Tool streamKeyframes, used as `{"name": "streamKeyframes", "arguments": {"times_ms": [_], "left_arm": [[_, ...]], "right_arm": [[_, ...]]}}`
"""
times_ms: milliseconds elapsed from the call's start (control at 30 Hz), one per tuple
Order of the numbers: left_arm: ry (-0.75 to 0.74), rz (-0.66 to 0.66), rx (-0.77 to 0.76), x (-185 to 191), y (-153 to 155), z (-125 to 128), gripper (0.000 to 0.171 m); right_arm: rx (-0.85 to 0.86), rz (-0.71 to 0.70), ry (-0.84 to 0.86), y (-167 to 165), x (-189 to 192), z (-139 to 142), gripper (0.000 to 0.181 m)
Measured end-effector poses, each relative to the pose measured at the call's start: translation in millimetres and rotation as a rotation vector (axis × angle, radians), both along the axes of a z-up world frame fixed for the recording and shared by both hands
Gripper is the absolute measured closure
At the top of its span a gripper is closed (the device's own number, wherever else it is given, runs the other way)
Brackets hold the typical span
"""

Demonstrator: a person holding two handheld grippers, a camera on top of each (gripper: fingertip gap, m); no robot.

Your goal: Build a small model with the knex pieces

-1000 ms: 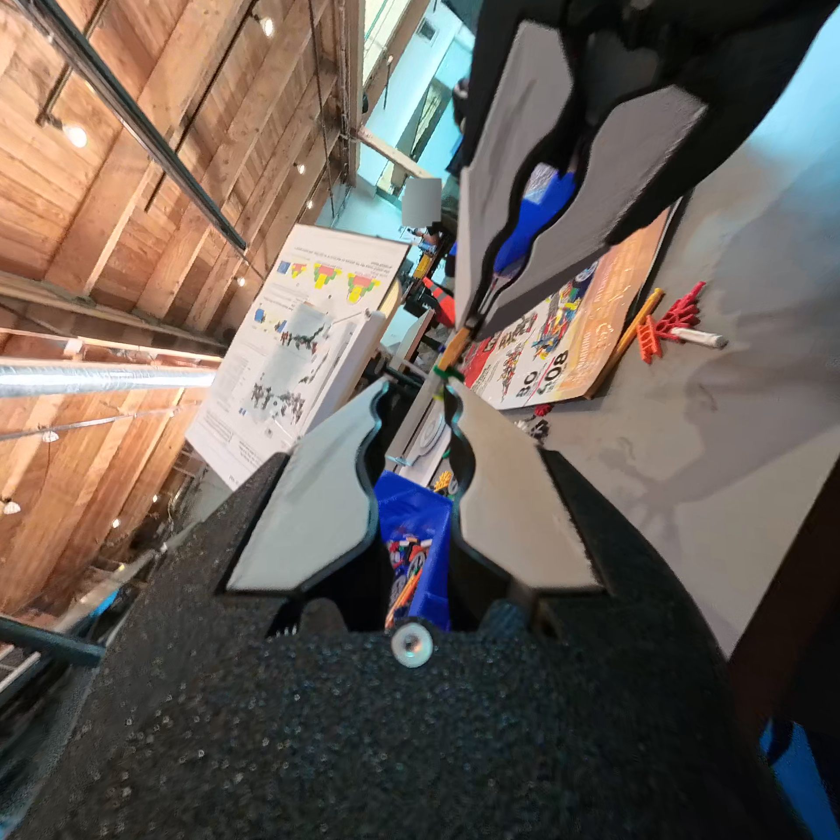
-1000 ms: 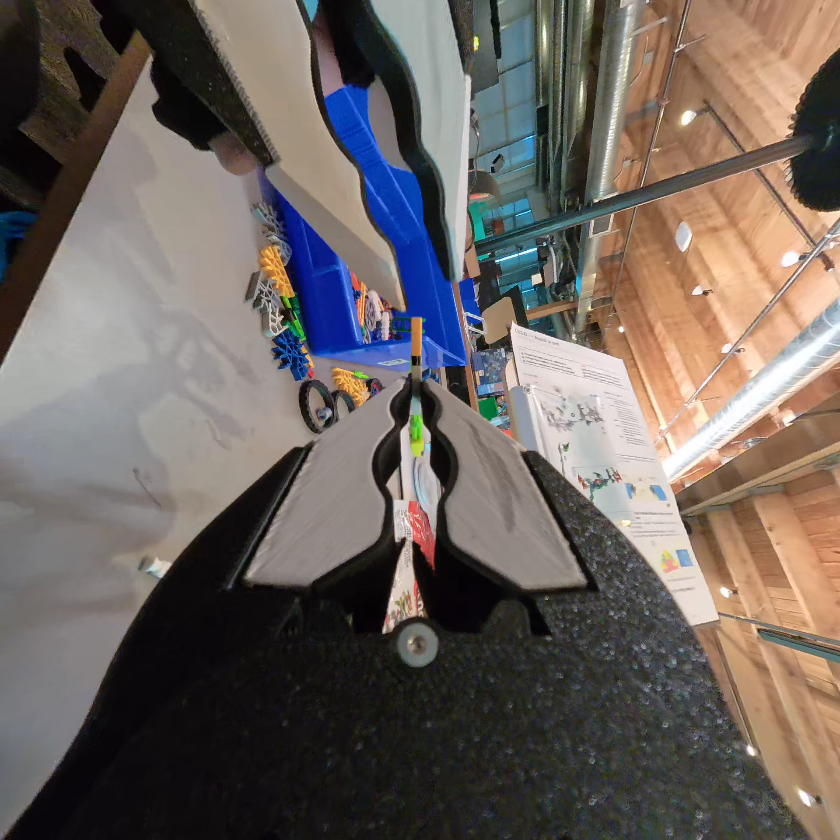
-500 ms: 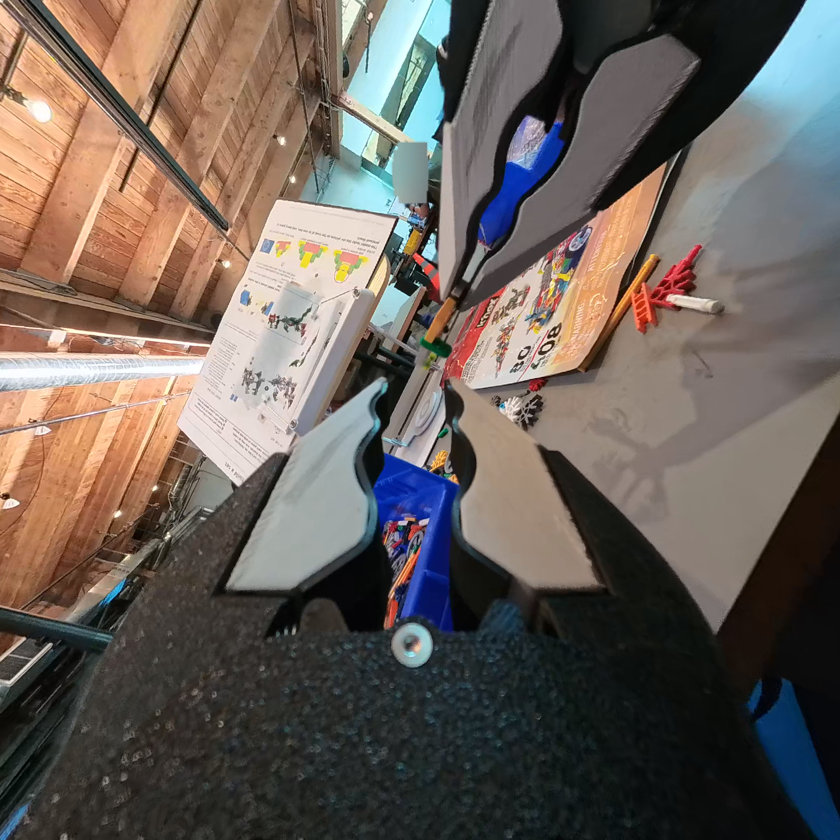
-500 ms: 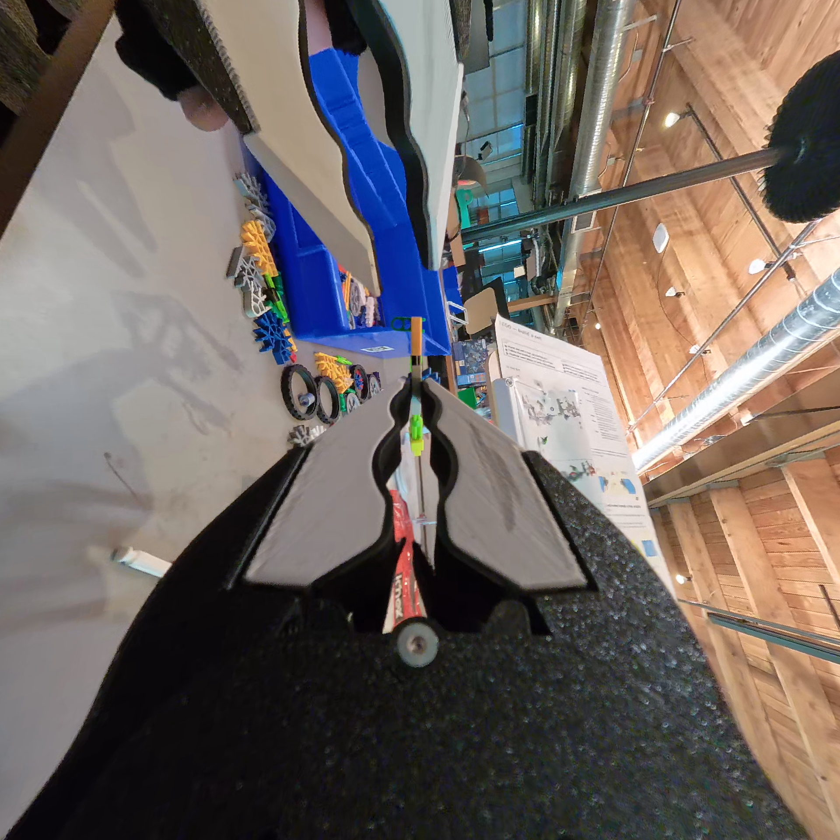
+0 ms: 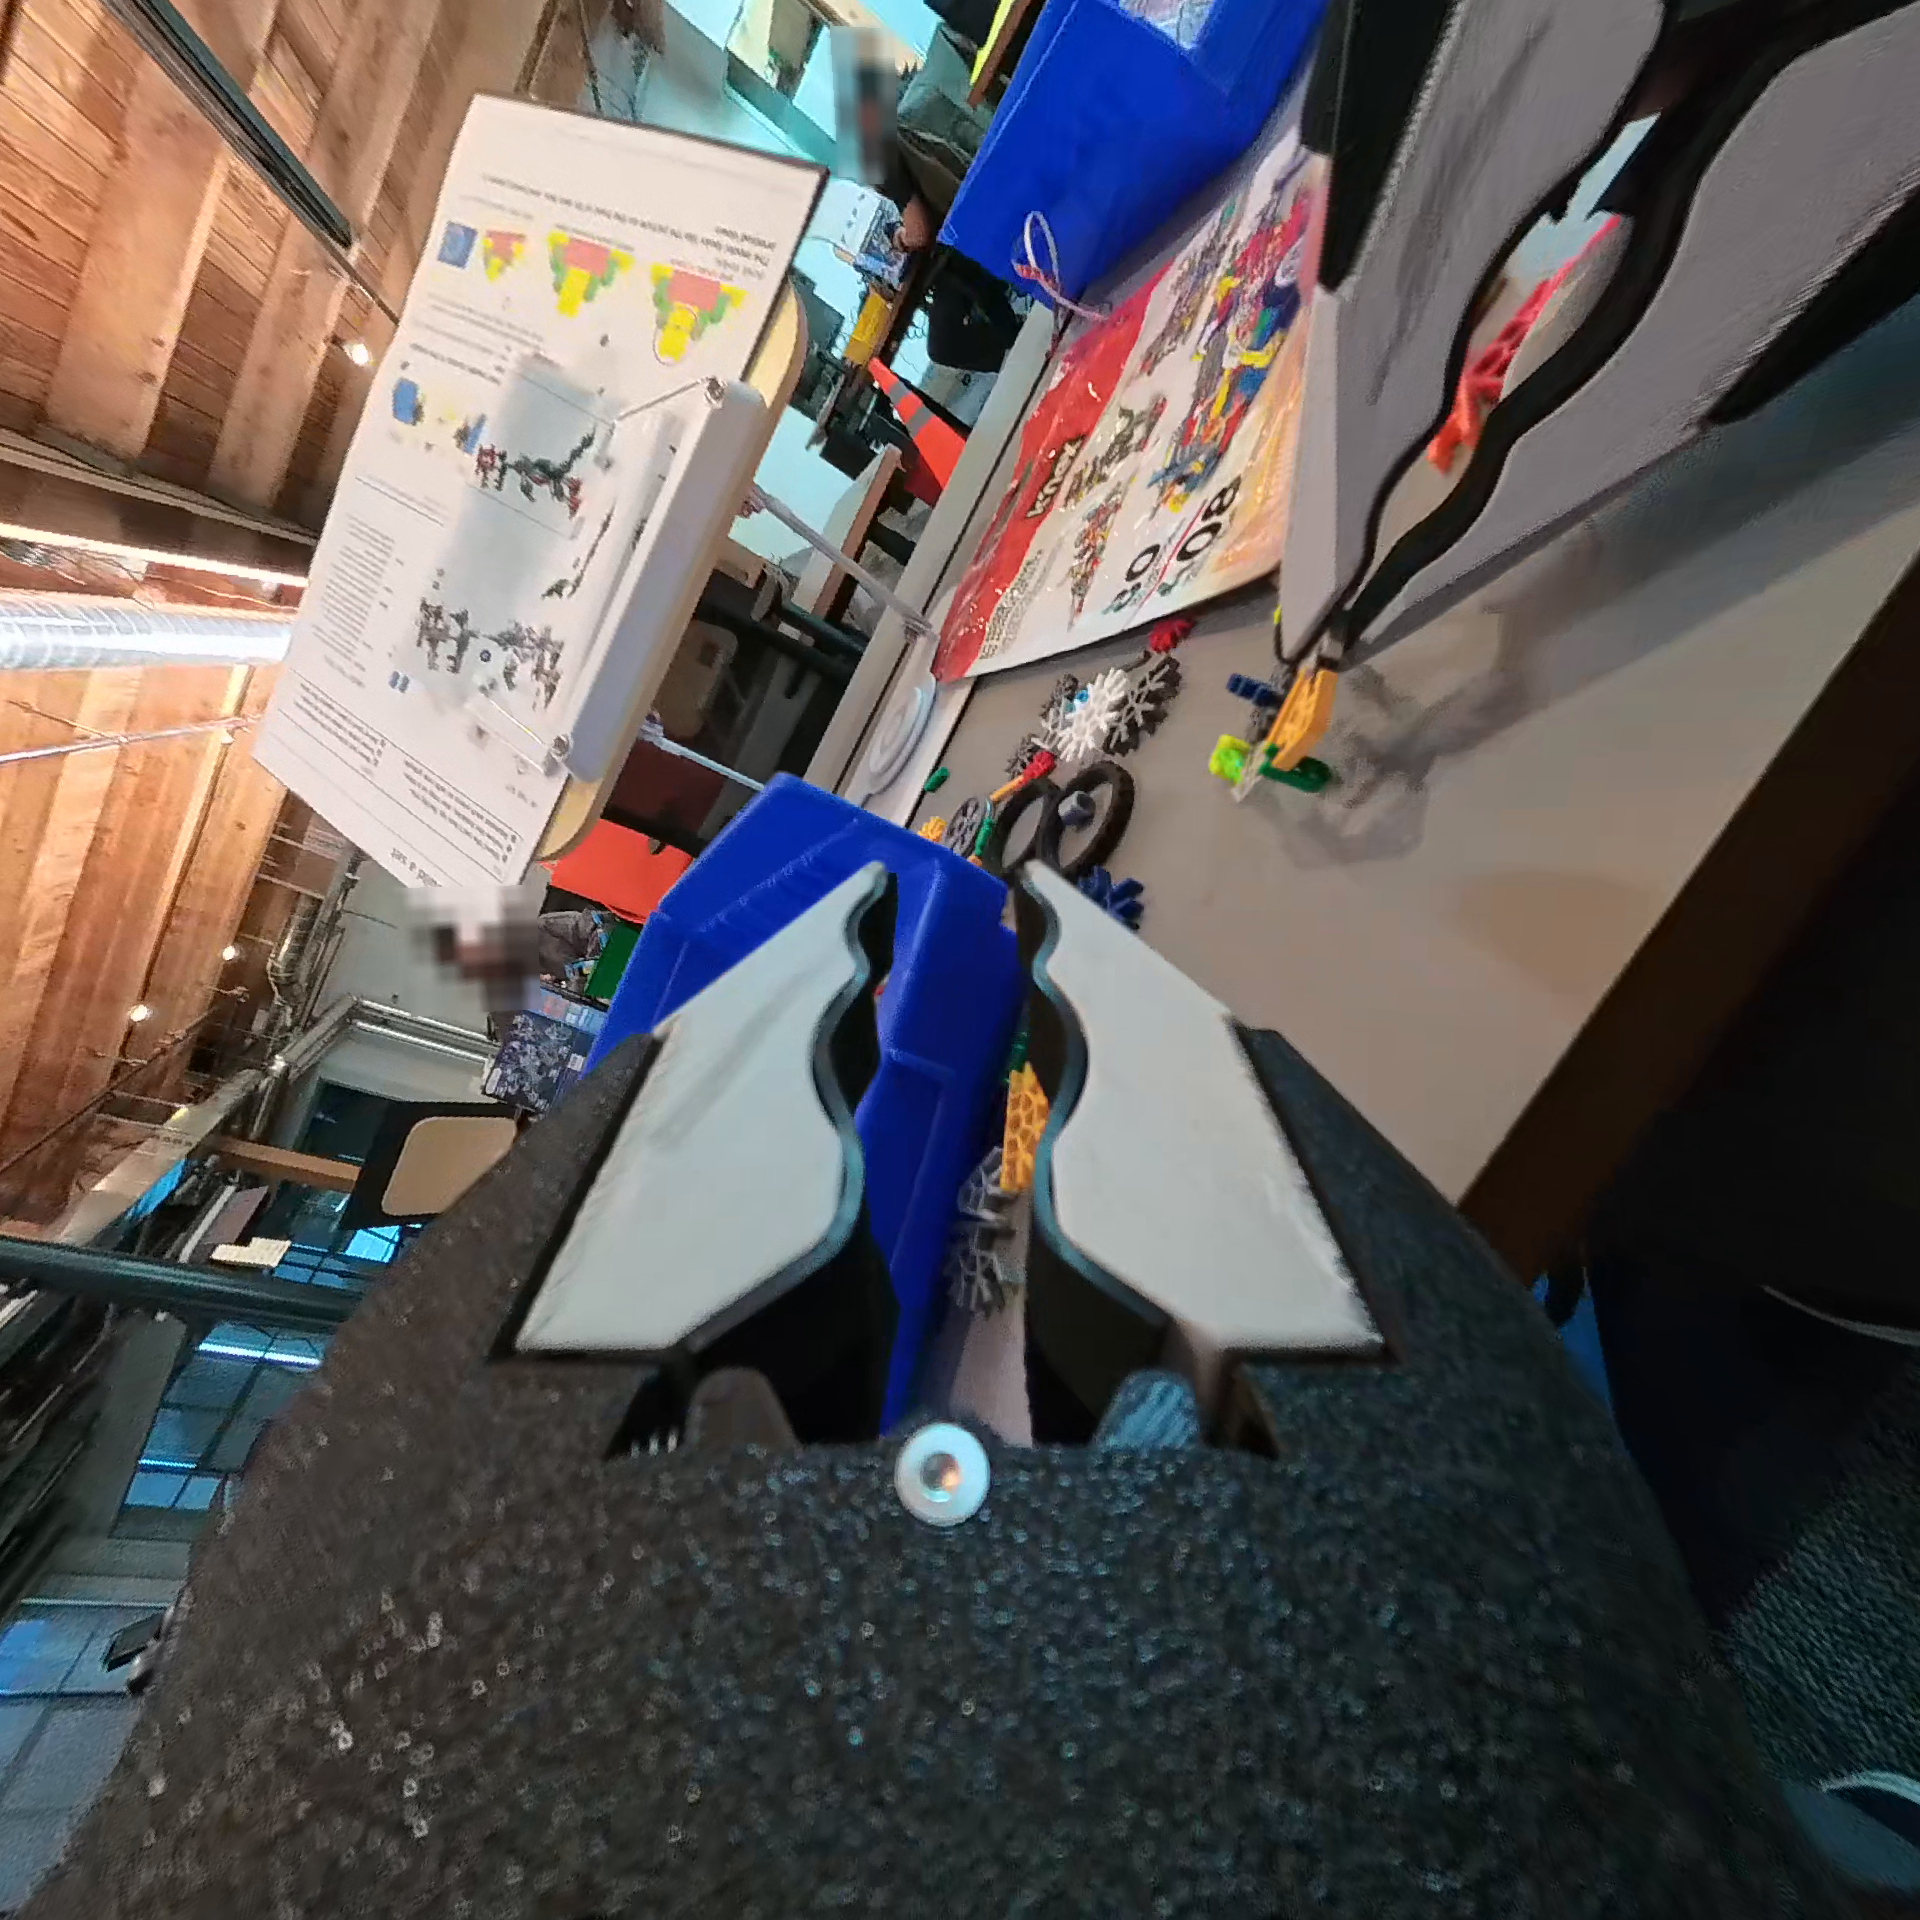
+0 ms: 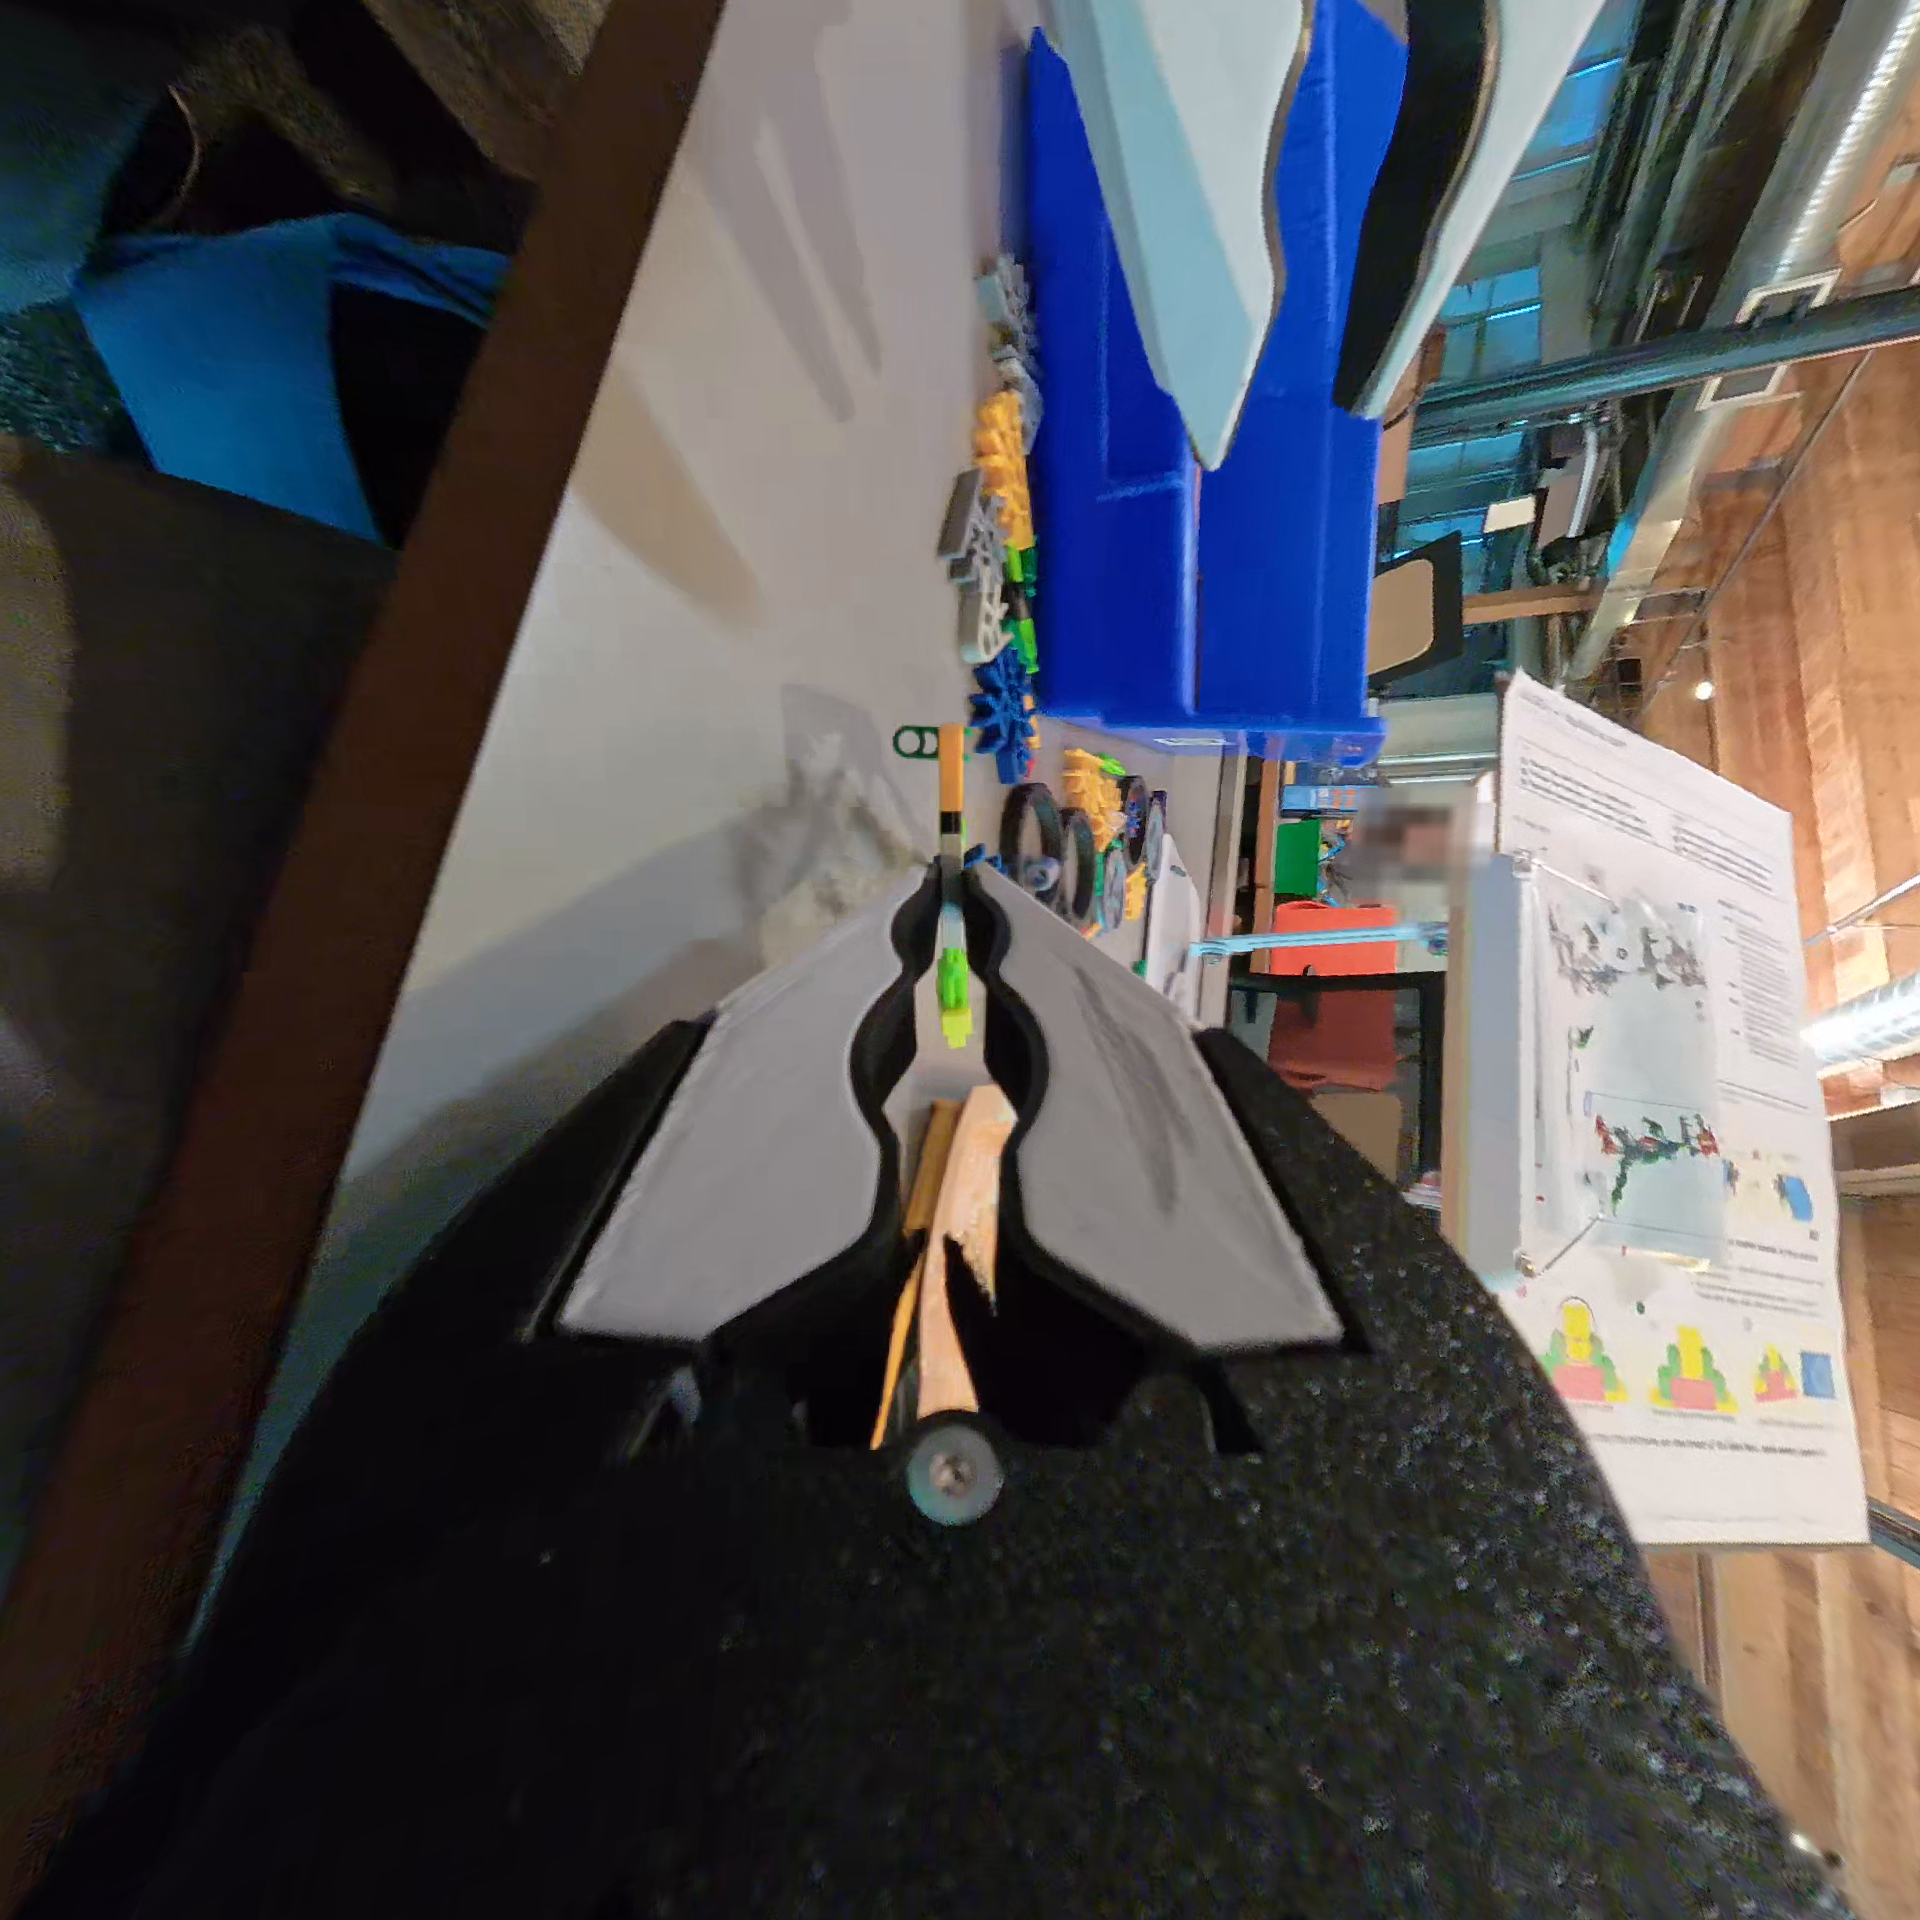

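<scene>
**Right tongs clamp a small rod assembly; left tongs stand apart over a blue bin**

The right gripper (image 6: 954,883) has its tips pressed together on a thin toy rod piece (image 6: 951,790), orange at the far end with a lime-green connector (image 6: 952,987) sitting back between the fingers. The left wrist view shows this same piece (image 5: 1297,717) low over the grey table (image 5: 1403,935), casting a shadow there.

The left gripper (image 5: 954,883) stands with its fingers apart, holding nothing. Directly beyond its tips is a blue bin (image 5: 831,894), with yellow and grey connector pieces (image 5: 1013,1122) lying beside the bin wall.

Just past both tips lie black toy wheels (image 5: 1081,821) and white and black snowflake connectors (image 5: 1112,707). Farther off a colourful printed sheet (image 5: 1143,457) lies flat on the table. Beyond the table's far edge stands a white poster board (image 5: 520,468).
</scene>
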State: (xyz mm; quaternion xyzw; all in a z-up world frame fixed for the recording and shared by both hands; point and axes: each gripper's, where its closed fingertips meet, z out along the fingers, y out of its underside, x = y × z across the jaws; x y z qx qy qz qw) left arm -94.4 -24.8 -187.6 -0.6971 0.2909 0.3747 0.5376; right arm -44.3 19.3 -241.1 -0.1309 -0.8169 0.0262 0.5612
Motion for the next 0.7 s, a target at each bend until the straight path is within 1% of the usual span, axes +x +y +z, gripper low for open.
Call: {"name": "streamKeyframes", "arguments": {"times_ms": [100, 200, 233, 333, 567, 700], "left_arm": [[-0.015, -0.001, -0.020, -1.6, -3.9, -6.4, 0.151], [-0.027, -0.003, -0.036, -2.4, -6.3, -11.1, 0.149], [-0.029, -0.005, -0.040, -2.1, -6.9, -12.7, 0.149], [-0.040, -0.009, -0.053, -2.6, -8.5, -16.7, 0.149], [-0.072, -0.001, -0.059, -10.1, -13.7, -18.6, 0.148], [-0.085, -0.008, -0.077, -10.0, -13.6, -22.4, 0.148]], "right_arm": [[0.010, -0.028, -0.066, 2.4, 2.9, -11.0, 0.176], [-0.014, -0.034, -0.111, 1.6, 7.1, -14.9, 0.171], [-0.020, -0.037, -0.123, 1.6, 8.7, -15.3, 0.167], [-0.042, -0.031, -0.155, -0.2, 14.2, -15.1, 0.165], [-0.123, -0.028, -0.209, 0.5, 24.5, -11.4, 0.156], [-0.156, -0.063, -0.258, 9.4, 27.7, -12.2, 0.148]]}}
